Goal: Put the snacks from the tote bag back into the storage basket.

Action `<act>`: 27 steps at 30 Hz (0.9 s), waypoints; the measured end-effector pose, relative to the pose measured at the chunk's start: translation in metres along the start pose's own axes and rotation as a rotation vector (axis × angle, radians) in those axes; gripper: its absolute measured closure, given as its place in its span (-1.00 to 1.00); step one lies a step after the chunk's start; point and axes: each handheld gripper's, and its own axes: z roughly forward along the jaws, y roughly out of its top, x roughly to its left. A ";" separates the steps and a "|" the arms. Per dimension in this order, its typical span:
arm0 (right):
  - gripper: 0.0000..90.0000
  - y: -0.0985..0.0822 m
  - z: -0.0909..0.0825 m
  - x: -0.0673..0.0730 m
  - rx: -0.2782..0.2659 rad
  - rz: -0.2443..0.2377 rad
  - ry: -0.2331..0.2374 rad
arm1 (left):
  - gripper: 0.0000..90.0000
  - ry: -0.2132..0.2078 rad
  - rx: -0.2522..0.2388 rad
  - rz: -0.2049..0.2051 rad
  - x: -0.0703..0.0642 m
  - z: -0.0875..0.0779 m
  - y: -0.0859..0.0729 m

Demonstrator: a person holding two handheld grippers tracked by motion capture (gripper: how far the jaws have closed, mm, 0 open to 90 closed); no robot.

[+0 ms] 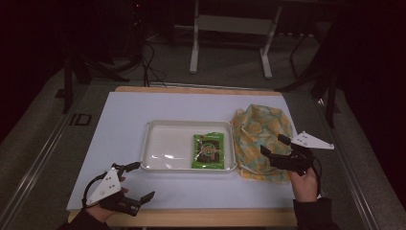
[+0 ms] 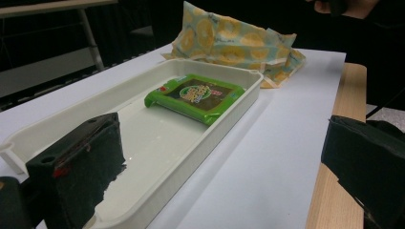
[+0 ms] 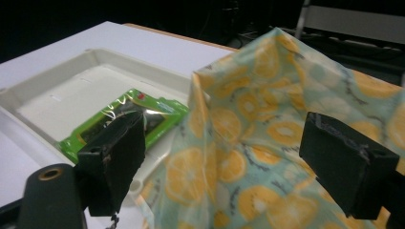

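left gripper (image 1: 135, 180): mine, jaws spread, empty, parked near the tray (image 1: 158, 163) corner
right gripper (image 1: 274, 146): wide apart over the fruit-print bag (image 1: 261, 125)
snack packet (image 1: 209, 150): lying in tray, right end
risk: I'd guess bag cloth slips or drags the tray if I pinch shallow

The room is dim and the surroundings fall to black. Glare glints on the tray (image 1: 158, 158) floor. Both gripper views blur their near jaws; all pictures are soft and grainy.
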 end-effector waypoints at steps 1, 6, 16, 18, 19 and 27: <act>-0.65 -0.005 -0.004 -0.001 -0.009 0.004 -0.010 | -0.98 0.001 -0.001 0.000 0.000 0.000 0.000; -0.65 -0.012 -0.010 -0.001 -0.011 0.004 -0.030 | -0.98 0.001 -0.003 0.000 0.000 0.000 0.000; -0.65 -0.033 -0.031 -0.004 -0.047 0.035 -0.083 | -0.98 0.001 0.006 -0.005 0.000 0.000 0.000; -0.65 -0.036 -0.034 -0.004 -0.059 0.037 -0.092 | -0.98 0.001 0.006 -0.008 0.001 0.000 -0.001; -0.65 -0.037 -0.036 -0.004 -0.066 0.037 -0.096 | -0.98 0.000 0.007 -0.010 0.001 0.000 0.000; -0.65 -0.048 -0.043 -0.006 -0.085 0.043 -0.122 | -0.98 -0.003 0.006 -0.013 0.001 0.000 0.000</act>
